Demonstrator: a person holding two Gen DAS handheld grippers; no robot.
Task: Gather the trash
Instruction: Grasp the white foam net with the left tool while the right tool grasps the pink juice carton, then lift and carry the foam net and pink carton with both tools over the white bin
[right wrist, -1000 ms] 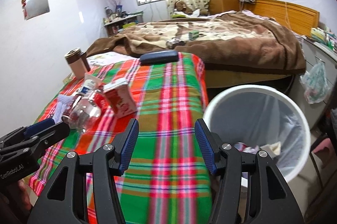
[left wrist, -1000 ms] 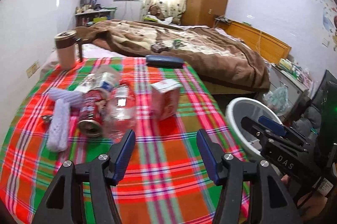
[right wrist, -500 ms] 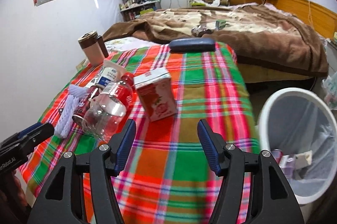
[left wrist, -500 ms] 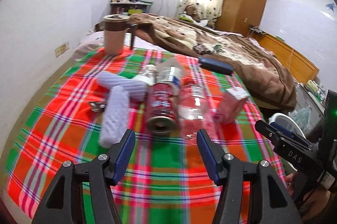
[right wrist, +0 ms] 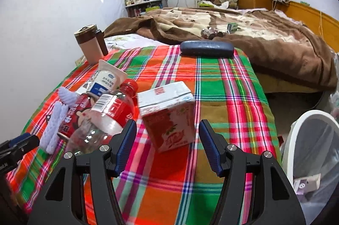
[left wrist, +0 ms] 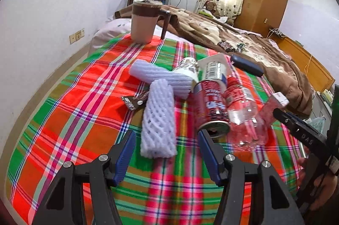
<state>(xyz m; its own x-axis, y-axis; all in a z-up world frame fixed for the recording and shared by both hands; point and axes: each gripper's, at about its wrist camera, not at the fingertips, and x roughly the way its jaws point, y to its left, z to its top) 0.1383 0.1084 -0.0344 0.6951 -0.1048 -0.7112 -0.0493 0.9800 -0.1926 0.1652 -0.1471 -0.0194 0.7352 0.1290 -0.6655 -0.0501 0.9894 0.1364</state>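
Observation:
Trash lies on a plaid tablecloth (left wrist: 74,119). My left gripper (left wrist: 166,153) is open and empty, just in front of a white foam net sleeve (left wrist: 157,119), with a second sleeve (left wrist: 159,78) behind it. A red can (left wrist: 211,106) and a clear plastic bottle (left wrist: 243,114) lie to its right. My right gripper (right wrist: 166,144) is open and empty, close in front of a pink drink carton (right wrist: 169,114). The bottle (right wrist: 103,117), the can (right wrist: 72,117) and a white tube (right wrist: 108,78) lie to its left.
A white trash bin (right wrist: 313,144) with a liner stands right of the table, with litter inside. A brown-lidded mug (left wrist: 145,21) and a dark glasses case (right wrist: 206,48) sit at the table's far edge. A small wrapper (left wrist: 133,101) lies by the sleeves. A bed with a brown blanket (right wrist: 264,34) is behind.
Both grippers have moved left and closer to the table. The left now faces the foam sleeve; the right has swung from the bin to the carton. Both stay open.

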